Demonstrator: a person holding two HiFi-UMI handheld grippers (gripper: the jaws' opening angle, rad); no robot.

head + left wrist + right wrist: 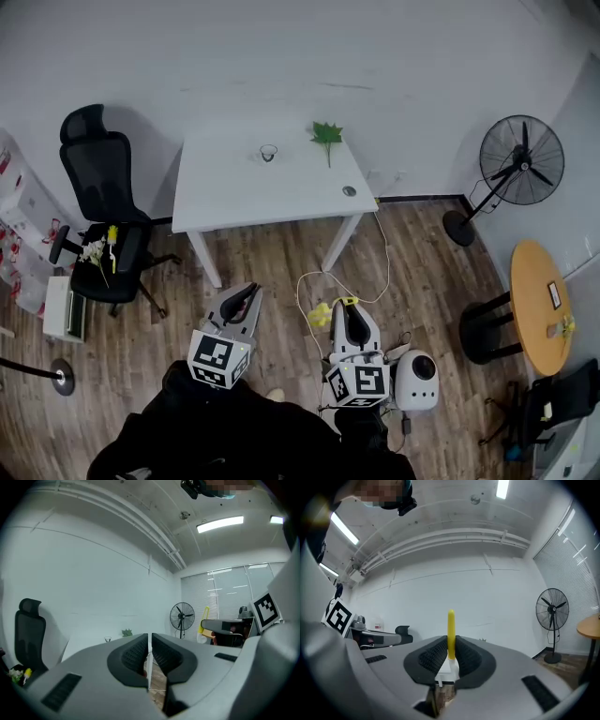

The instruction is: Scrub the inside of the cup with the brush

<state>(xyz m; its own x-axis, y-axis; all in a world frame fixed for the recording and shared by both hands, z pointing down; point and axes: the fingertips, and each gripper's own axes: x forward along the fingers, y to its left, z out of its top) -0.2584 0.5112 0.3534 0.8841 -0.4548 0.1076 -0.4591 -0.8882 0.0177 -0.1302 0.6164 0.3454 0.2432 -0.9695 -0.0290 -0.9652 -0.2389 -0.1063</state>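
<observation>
L hand-held gripper (149, 644): jaws closed, empty, near left | R hand-held gripper (451, 645): clamped on yellow brush (451, 626), near right | cup (269, 153): far, upright on white counter (281, 192)

Ahead of my left tongs (248, 292) and right tongs (350, 312) stands the table (234, 202), the cup (269, 153) on its far side, left of the leaf sprig (327, 136). Office chair (98, 178) far left, fan (521, 161) far right, brush (451, 630) in my right tongs
</observation>
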